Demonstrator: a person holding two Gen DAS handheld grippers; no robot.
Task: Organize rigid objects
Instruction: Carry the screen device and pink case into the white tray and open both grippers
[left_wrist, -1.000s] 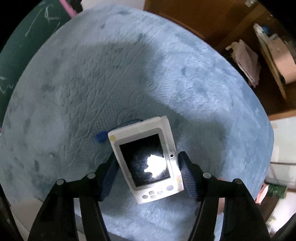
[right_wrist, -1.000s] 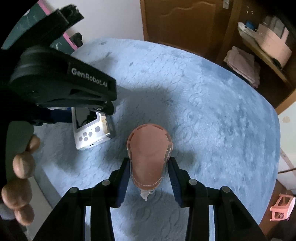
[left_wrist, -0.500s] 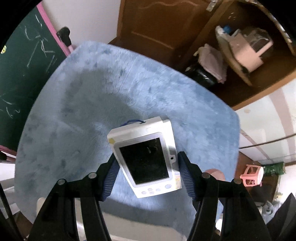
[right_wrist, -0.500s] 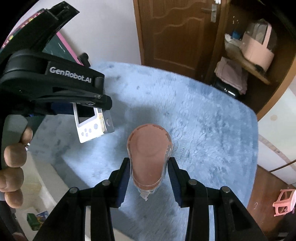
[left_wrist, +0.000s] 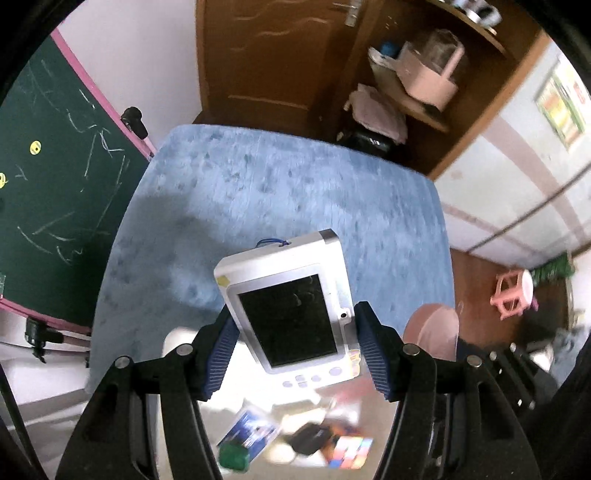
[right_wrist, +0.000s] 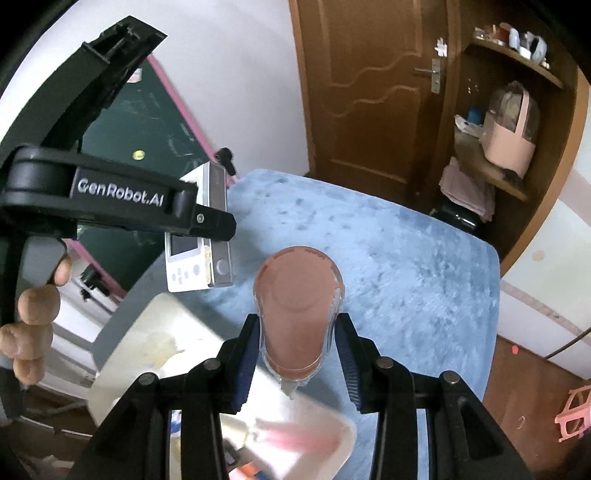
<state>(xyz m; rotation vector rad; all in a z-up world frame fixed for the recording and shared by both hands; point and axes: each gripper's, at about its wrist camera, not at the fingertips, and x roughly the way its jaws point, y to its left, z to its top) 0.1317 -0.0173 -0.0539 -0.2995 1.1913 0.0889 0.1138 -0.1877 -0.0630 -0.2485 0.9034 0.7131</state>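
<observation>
Left gripper (left_wrist: 293, 345) clamped on white handheld device (left_wrist: 291, 314), dark screen up, blue pads pressing both long sides; held in the air above near edge of blue plush mat (left_wrist: 280, 199). Right gripper (right_wrist: 299, 360) clamped on pink correction-tape dispenser (right_wrist: 297, 314), tip toward camera, also off the mat. White bin (right_wrist: 155, 343) directly below at mat's near-left corner, contents blurred. Chalkboard (left_wrist: 48, 184) beyond left edge. Wooden door (right_wrist: 369, 92) and shelf with pink basket (right_wrist: 509, 144) past far edge. Pink stool (left_wrist: 511, 295) on floor, right.

"GenRobot.AI" stands on the left hand-held gripper (right_wrist: 207, 236).
</observation>
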